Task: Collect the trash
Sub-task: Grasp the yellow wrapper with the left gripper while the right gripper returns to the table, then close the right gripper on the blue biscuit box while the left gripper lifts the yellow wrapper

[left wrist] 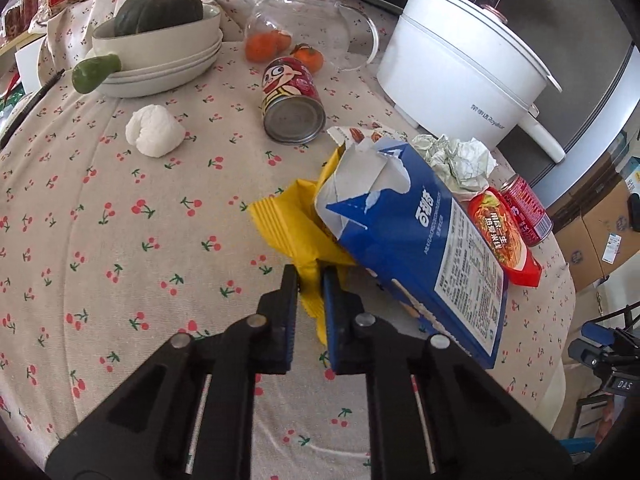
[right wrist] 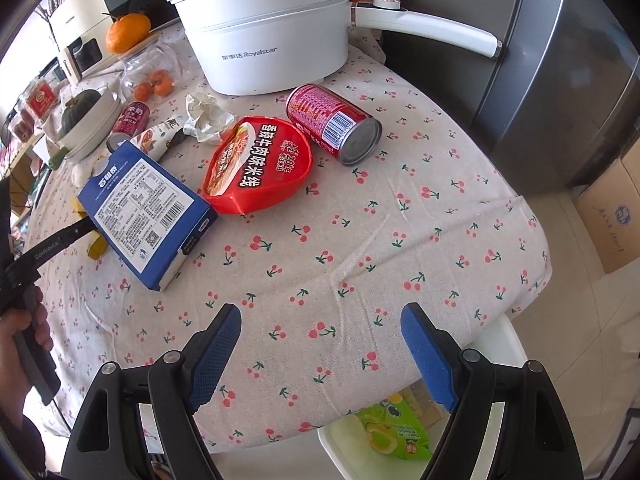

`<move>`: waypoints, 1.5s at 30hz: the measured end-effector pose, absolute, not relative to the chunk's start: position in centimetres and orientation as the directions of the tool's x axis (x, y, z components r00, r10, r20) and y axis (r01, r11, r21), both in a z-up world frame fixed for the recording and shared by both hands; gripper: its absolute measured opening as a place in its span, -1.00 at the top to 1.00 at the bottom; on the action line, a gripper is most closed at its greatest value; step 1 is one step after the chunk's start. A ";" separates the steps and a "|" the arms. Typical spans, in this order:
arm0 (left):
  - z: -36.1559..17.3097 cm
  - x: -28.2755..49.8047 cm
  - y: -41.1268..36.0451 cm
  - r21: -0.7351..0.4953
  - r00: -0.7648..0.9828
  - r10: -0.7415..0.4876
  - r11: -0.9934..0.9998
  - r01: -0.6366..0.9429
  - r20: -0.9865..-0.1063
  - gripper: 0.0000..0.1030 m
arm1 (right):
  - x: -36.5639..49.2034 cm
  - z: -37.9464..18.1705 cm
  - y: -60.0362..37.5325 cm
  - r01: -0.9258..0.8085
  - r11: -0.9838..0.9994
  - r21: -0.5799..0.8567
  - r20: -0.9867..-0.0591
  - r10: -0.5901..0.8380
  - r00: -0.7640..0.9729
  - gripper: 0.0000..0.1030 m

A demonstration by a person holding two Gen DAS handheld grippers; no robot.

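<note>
My left gripper (left wrist: 310, 280) is clamped on the near corner of the yellow wrapper (left wrist: 288, 224), which lies flat on the cherry-print tablecloth (left wrist: 120, 240). The wrapper's far end is tucked under the torn blue carton (left wrist: 420, 240); carton lies on its side, ripped end away from me.

My right gripper (right wrist: 320, 344) is spread wide, nothing between the pads, hanging over bare cloth near the table edge. Below that edge: a white bin (right wrist: 340, 448) holding a green snack packet (right wrist: 394, 436).

Other trash on the table:
- red noodle-bowl lid (right wrist: 256, 168), flat, touching the blue carton's corner
- red can (right wrist: 332, 124) on its side, just beside the lid
- crumpled paper (right wrist: 206, 116), behind the lid
- cartoon-print red can (left wrist: 292, 100) on its side, bottom toward me
- white tissue wad (left wrist: 154, 130), well apart from the rest

Not trash: white Royalstar electric pot (right wrist: 268, 40), glass jar (left wrist: 300, 20) with small oranges beside it, green squash (left wrist: 158, 12) in stacked bowls.

In the right wrist view my left hand (right wrist: 24, 332) shows at the frame's left edge, gripping its handle.
</note>
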State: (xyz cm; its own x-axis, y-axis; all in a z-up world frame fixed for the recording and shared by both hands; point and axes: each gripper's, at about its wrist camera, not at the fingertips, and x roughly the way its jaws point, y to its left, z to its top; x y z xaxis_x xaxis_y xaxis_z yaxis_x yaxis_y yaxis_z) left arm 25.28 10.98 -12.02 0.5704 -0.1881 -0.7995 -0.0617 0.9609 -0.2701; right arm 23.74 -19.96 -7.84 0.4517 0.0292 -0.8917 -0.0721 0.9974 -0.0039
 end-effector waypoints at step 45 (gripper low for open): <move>-7.4 16.4 12.5 -0.138 0.519 -0.138 0.990 0.040 -0.844 0.85 | 28.4 -13.6 -2.0 -0.898 0.395 -0.195 -0.949 0.157 0.275 -0.90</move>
